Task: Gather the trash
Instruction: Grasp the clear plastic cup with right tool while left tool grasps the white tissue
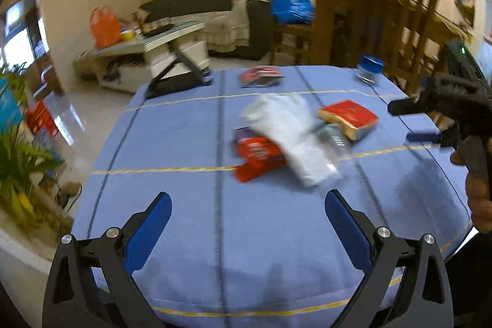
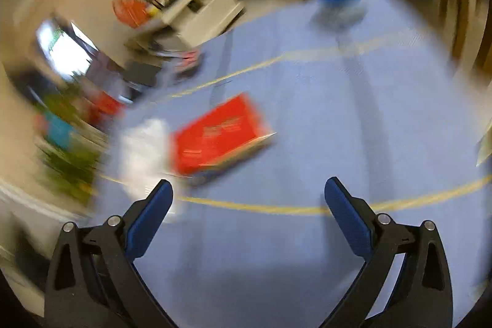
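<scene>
The fingers (image 1: 155,223) of the left gripper (image 1: 247,231) are spread wide and hold nothing; the right gripper (image 2: 247,218) is likewise wide and empty. Both hover above the bench (image 1: 184,235), which is covered by a blue cloth with yellow lines.

The trash lies in a cluster near the middle of the bench: a white plastic bag (image 1: 289,137) draped over a red wrapper (image 1: 256,155), with what looks like a clear plastic bottle (image 1: 333,140) touching the bag's right side. In the left wrist view the cluster sits ahead of the left gripper and slightly right of its centre line, well apart from the fingertips. In the right wrist view the picture is heavily blurred; the bag (image 2: 144,149) shows ahead and to the left, just beyond the left finger.

A red book (image 1: 349,117) lies just beside the cluster on its far right. A second book (image 1: 261,75) and a blue-lidded jar (image 1: 367,69) stand near the far edge.

Recommended procedure, as a judgement: select one item, most likely the bag, since it lies on top. Centre the wide fingers over a raised fold, descend until both straddle it, then close. Avoid catching the book or the cloth beneath.
</scene>
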`<state>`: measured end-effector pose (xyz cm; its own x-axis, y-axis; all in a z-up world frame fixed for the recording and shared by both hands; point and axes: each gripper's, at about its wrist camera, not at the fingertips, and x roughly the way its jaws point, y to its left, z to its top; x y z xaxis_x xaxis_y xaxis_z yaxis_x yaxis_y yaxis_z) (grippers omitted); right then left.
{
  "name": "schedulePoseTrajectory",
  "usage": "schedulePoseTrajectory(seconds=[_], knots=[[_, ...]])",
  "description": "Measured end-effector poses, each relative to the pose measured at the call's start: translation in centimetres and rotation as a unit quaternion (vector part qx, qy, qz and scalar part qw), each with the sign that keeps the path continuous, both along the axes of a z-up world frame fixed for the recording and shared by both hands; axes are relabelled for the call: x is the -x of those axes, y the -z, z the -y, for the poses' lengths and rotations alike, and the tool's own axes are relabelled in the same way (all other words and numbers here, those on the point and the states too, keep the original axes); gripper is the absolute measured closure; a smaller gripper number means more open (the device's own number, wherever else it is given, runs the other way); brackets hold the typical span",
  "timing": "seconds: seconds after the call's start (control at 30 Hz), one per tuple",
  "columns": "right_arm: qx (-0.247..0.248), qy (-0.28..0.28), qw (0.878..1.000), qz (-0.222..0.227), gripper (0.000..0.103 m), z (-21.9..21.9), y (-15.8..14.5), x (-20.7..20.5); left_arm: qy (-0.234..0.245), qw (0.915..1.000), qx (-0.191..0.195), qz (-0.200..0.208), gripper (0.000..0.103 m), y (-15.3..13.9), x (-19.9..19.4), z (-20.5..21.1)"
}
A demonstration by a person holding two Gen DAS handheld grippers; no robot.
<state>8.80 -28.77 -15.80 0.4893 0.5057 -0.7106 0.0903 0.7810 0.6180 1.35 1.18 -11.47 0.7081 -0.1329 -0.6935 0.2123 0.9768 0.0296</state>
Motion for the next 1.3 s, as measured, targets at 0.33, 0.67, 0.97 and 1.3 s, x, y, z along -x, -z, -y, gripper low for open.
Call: schedulePoseTrajectory(seconds=[0.33,0.67,0.97,1.3], knots=[[-0.001,-0.031,0.999,-0.006,0.007,-8.0,-2.6,-0.1,-0.015,0.9986,0.046,-0.02,0.007,1.3,-1.3,-3.6],[0.094,-0.102,0.99,-0.026,0.05,-13.5,-0.2,-1.0,-0.027,0.9966,0.068,-0.037,0.007,2.2,-2.1,-5.0],[0.09,-0.084,0.992,0.039,0.063,-11.7,-2.6,0.6,-0.019,0.9968,0.065,-0.04,0.007,1.7,-3.2,-4.2],[0.011,-0.001,0.999,0.051,0.063,-2.3,-2.2,5.2,0.076,0.9936,0.077,-0.032,0.007,-1.6,-11.2,2.4]])
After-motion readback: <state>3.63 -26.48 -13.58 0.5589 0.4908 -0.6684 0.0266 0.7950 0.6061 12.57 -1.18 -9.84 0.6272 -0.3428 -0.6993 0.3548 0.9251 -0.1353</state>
